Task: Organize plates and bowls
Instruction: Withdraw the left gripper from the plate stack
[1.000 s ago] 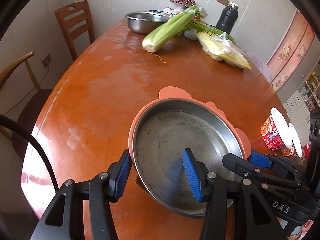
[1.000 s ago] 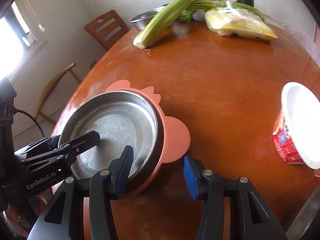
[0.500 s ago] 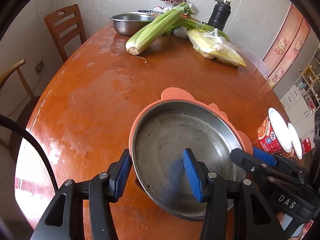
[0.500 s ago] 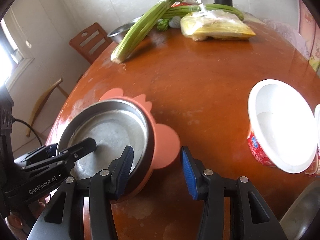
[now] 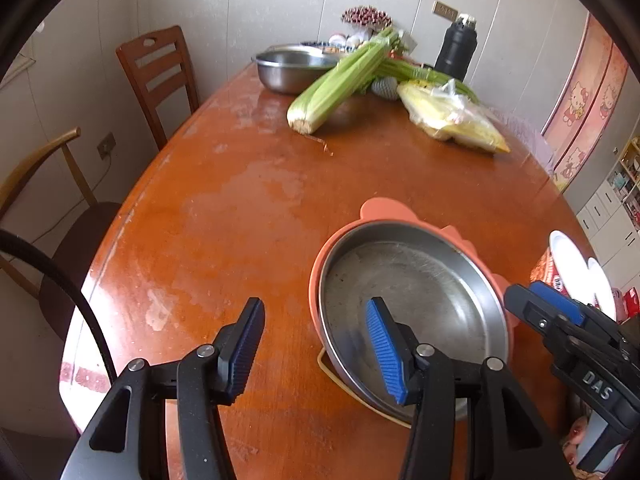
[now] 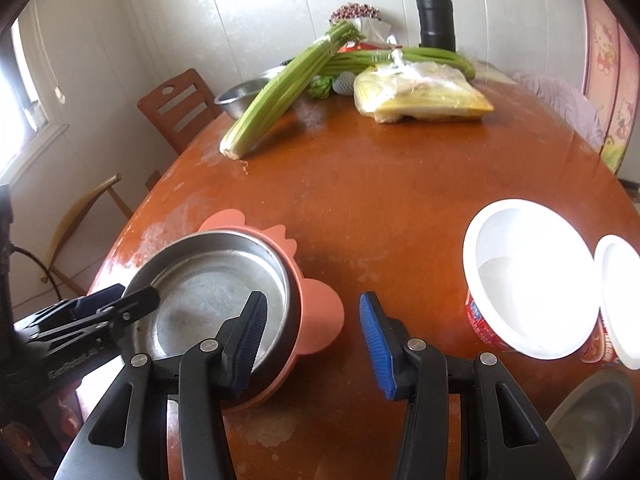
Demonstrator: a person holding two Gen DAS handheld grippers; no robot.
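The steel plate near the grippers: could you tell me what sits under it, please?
The steel plate nests in a pink silicone holder, visible only as rim and tabs; its base is hidden.

A steel plate sits upright inside a pink eared plate, both empty, near the table's front edge.

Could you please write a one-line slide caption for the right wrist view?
Open right gripper straddling the pink rim of the steel plate, instant-noodle cups beside it on the wooden table.

Black left gripper and right gripper; ribbed blue pads, silver screws
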